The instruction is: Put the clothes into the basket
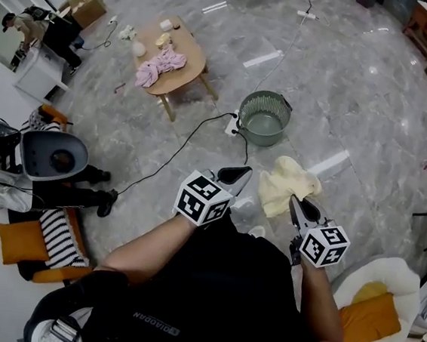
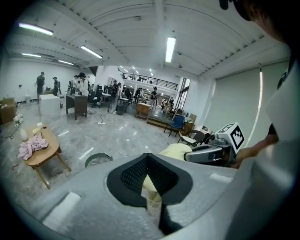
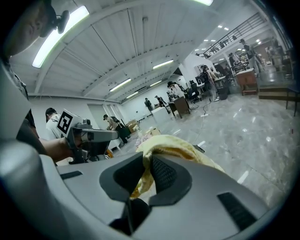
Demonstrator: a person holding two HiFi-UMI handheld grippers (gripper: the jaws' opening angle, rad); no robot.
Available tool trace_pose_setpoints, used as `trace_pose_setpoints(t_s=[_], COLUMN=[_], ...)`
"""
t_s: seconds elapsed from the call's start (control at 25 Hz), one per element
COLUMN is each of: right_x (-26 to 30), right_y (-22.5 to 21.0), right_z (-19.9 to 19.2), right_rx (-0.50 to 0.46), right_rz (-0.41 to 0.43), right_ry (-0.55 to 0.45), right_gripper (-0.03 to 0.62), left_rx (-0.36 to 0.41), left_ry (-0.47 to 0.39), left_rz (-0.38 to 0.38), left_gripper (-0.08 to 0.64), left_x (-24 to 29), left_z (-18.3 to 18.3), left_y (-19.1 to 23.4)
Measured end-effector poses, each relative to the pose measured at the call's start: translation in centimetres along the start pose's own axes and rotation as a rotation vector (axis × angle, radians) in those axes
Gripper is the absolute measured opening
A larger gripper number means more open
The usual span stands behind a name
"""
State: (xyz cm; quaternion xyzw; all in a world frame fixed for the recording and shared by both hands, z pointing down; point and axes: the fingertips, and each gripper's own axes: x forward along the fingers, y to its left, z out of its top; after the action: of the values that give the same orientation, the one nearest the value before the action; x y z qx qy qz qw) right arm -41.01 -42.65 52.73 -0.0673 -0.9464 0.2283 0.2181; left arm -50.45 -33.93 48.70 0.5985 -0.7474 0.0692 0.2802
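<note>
I have the yellow cloth pinched by both grippers. The left gripper has its fingers clenched on a thin strip of it. The right gripper grasps another part, with folds bunched over its fingers. The cloth hangs between the two, above the floor. The green basket stands on the floor just beyond, apart from the cloth. Pink clothes lie on the wooden bench, further off to the left.

Cloth spans between my left gripper and right gripper. Basket on floor just beyond. Table farther left, clothes atop.
</note>
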Motion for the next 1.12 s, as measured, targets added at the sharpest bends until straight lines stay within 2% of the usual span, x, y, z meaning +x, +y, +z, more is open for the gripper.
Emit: trace_pose_setpoints(t_s=[0.28, 0.56, 0.84, 1.12], right_x=[3.3, 9.4, 16.8, 23.4], right_y=[-0.1, -1.0, -4.5, -7.6], right_z=[0.8, 2.5, 2.1, 1.8], right_rx=[-0.015, 0.005, 0.105, 0.205], right_rz=[0.005, -0.039, -0.152, -0.262], right_ry=[0.038, 0.072, 0.131, 0.186], right_gripper=[0.054, 0.054, 0.054, 0.052], left_rx=[-0.042, -0.043, 0.044, 0.048], left_ry=[-0.011, 0.019, 0.087, 0.137], left_rz=[0.019, -0.014, -0.093, -0.173], left_gripper=[0.0, 0.0, 0.0, 0.0], left_x=[0.2, 2.7, 6.7, 8.9], left_z=[0.0, 1.0, 2.7, 4.3], left_y=[4.0, 10.7, 17.8, 24.4])
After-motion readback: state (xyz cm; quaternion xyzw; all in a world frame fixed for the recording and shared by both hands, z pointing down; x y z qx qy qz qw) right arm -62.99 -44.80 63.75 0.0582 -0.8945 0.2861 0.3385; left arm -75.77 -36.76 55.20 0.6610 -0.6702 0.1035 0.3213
